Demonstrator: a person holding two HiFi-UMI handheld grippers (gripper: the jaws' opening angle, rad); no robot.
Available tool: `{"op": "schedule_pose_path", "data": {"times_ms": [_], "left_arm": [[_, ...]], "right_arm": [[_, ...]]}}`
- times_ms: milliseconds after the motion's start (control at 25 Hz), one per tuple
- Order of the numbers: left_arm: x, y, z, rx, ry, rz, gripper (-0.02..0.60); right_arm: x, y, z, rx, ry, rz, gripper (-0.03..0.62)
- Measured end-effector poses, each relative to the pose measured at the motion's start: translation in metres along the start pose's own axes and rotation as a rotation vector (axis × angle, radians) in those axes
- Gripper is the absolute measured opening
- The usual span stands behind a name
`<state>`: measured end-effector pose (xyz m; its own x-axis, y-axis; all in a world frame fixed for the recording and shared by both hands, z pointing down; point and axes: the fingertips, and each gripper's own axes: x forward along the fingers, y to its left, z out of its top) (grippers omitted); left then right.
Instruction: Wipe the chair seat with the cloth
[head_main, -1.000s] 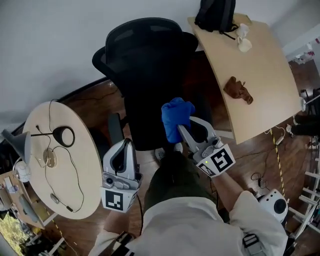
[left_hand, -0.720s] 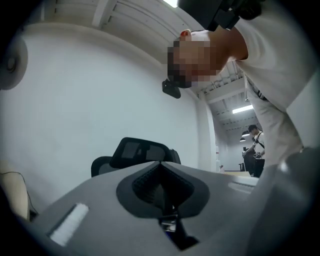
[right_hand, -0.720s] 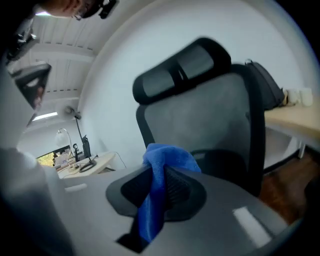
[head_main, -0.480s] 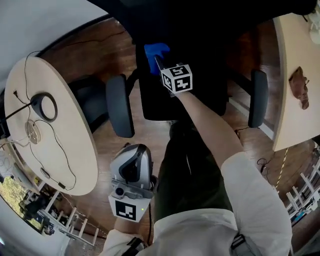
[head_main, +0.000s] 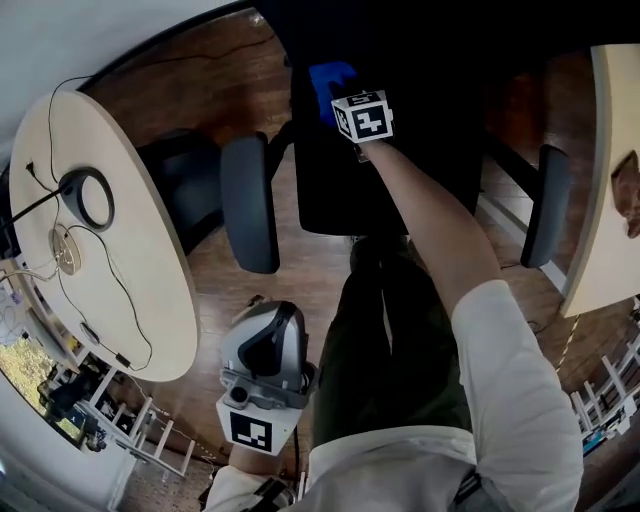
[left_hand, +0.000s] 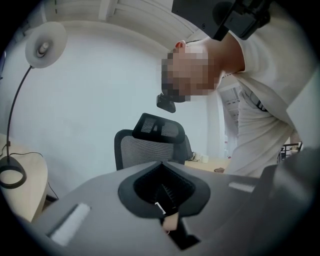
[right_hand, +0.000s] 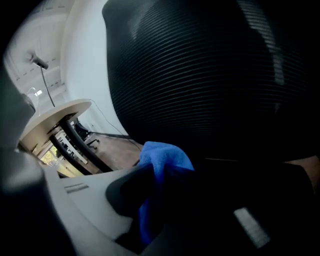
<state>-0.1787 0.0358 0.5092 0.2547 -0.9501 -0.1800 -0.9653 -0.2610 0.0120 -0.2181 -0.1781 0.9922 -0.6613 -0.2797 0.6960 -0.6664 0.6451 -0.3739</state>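
The black chair seat (head_main: 410, 180) fills the top middle of the head view, and its mesh backrest (right_hand: 200, 75) looms close in the right gripper view. My right gripper (head_main: 332, 92) reaches over the seat's far left part, shut on the blue cloth (head_main: 326, 76), which bunches out between its jaws (right_hand: 162, 155) against the seat. My left gripper (head_main: 262, 365) hangs low by the person's left side, away from the chair. Its jaws meet with nothing held (left_hand: 161, 163). The whole chair (left_hand: 150, 145) shows beyond them.
Two padded armrests (head_main: 248, 200) (head_main: 548, 200) flank the seat. A round pale table (head_main: 120, 270) with a ring-shaped lamp base (head_main: 90, 198) and cables stands at the left. A wooden desk (head_main: 610, 230) edges in at the right. The floor is dark wood.
The right gripper has carried the cloth forward from above the seat's front edge to its far left part. The left gripper has dropped back to the person's side. The head has tilted down.
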Motion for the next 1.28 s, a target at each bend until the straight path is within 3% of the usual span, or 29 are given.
{"op": "schedule_pose_path", "data": {"times_ms": [120,360,520,600,680,800,880,1000,1160,1280], "left_arm": [[0.013,-0.006,0.011,-0.014,-0.019,-0.016,0.015],[0.039,-0.034,0.013,-0.042,-0.043,-0.071,0.015],[0.048,-0.048,0.009,-0.054,-0.046,-0.106,0.014],[0.051,-0.049,0.011,-0.057,-0.048,-0.111,0.014],[0.050,-0.048,0.019,-0.051,-0.054,-0.110,0.014],[0.050,-0.044,0.031,-0.039,-0.059,-0.097,0.013],[0.050,-0.039,0.033,-0.038,-0.059,-0.080,0.013],[0.040,-0.025,0.028,-0.037,-0.059,-0.047,0.013],[0.024,-0.024,0.011,-0.027,-0.040,-0.021,0.013],[0.017,-0.026,0.005,-0.024,-0.023,-0.030,0.012]], "right_arm": [[-0.038,-0.075,-0.007,0.078,0.002,-0.093,0.055],[-0.153,-0.251,-0.046,0.261,0.032,-0.357,0.054],[-0.185,-0.284,-0.059,0.297,0.033,-0.394,0.053],[-0.180,-0.266,-0.047,0.317,-0.006,-0.341,0.052],[-0.160,-0.217,-0.030,0.319,-0.050,-0.239,0.054],[-0.114,-0.087,0.004,0.248,-0.113,0.000,0.054],[-0.078,-0.002,0.009,0.213,-0.098,0.133,0.054],[-0.027,0.077,-0.012,0.285,-0.007,0.205,0.054],[0.001,0.081,-0.033,0.287,0.048,0.180,0.054],[-0.018,0.034,-0.045,0.251,0.047,0.115,0.054]]}}
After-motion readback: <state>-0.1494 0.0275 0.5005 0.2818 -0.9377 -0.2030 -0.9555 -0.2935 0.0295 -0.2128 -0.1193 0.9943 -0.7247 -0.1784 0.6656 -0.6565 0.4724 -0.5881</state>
